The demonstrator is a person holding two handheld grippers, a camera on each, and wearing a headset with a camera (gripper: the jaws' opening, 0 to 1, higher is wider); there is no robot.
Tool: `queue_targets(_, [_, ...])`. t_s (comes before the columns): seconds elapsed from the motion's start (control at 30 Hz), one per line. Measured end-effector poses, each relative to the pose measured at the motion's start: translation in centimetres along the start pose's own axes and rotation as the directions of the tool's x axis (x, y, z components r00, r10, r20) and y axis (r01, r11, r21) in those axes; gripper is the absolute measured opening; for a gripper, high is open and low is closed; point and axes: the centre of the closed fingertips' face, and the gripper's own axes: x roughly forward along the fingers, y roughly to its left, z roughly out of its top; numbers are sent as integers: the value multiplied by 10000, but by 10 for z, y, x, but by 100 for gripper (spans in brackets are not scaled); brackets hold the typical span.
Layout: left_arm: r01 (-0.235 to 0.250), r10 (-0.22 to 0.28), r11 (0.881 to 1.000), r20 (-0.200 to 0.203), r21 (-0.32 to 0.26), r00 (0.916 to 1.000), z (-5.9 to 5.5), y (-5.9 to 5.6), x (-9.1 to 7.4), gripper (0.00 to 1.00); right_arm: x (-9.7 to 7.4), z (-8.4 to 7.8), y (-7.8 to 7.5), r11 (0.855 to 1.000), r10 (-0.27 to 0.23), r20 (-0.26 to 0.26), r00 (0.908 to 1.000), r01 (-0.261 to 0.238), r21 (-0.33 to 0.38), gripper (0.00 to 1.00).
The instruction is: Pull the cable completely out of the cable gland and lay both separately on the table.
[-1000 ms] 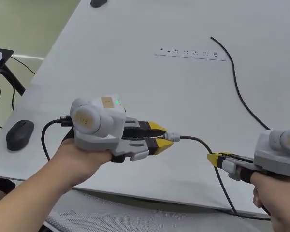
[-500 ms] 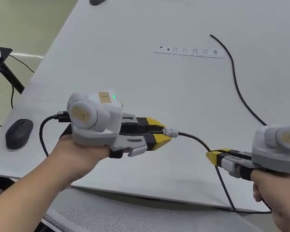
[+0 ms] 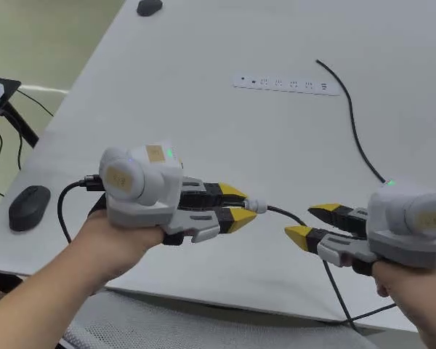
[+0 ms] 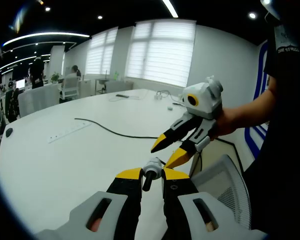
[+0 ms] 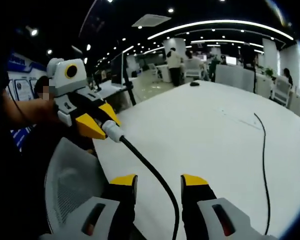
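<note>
— Jaws on the left gripper (image 3: 245, 203) are clenching the cable gland (image 3: 257, 206) at mid-frame. The right gripper (image 3: 299, 222), lower right, is gaping around the cable (image 3: 282, 211).
— What's worrying you?
— A loose pinch, I'm guessing: the cable sliding through instead of leaving the gland above the table (image 3: 203, 109).

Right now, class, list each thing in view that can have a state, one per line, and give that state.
left gripper: shut on the cable gland
right gripper: open, one jaw either side of the cable, not gripping
cable gland: clamped, held in the air, cable in it
cable: not pulled out, hangs slack
power strip: lying flat on the table
</note>
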Motion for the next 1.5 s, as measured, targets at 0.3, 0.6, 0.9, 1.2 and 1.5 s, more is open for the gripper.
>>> queue_targets(0.3, [3, -4, 9999, -73, -111, 10000, -4, 0, -5, 15, 8, 32, 24, 9615, 298, 164, 9994, -242, -2739, 28])
queue_targets(0.6, [66, -62, 9994, 96, -353, 9999, -5, 0, -5, 15, 16, 31, 40, 9120, 689, -29, 9976, -642, -4052, 17])
queue_targets(0.9, [177, -176, 9990, 27, -421, 9998, -8, -5, -4, 15, 18, 29, 42, 8800, 591, -255, 9979, -642, -4705, 2])
queue_targets(1.2, [80, -79, 9987, 28, -504, 10000, -7, -6, -7, 15, 19, 29, 44, 8829, 692, -229, 9973, -720, -4640, 0])
queue_targets(1.5, [7, -3, 9991, 110, -429, 9999, -3, -5, -8, 15, 12, 12, 28, 8951, 282, -609, 9977, -524, -4428, 0])
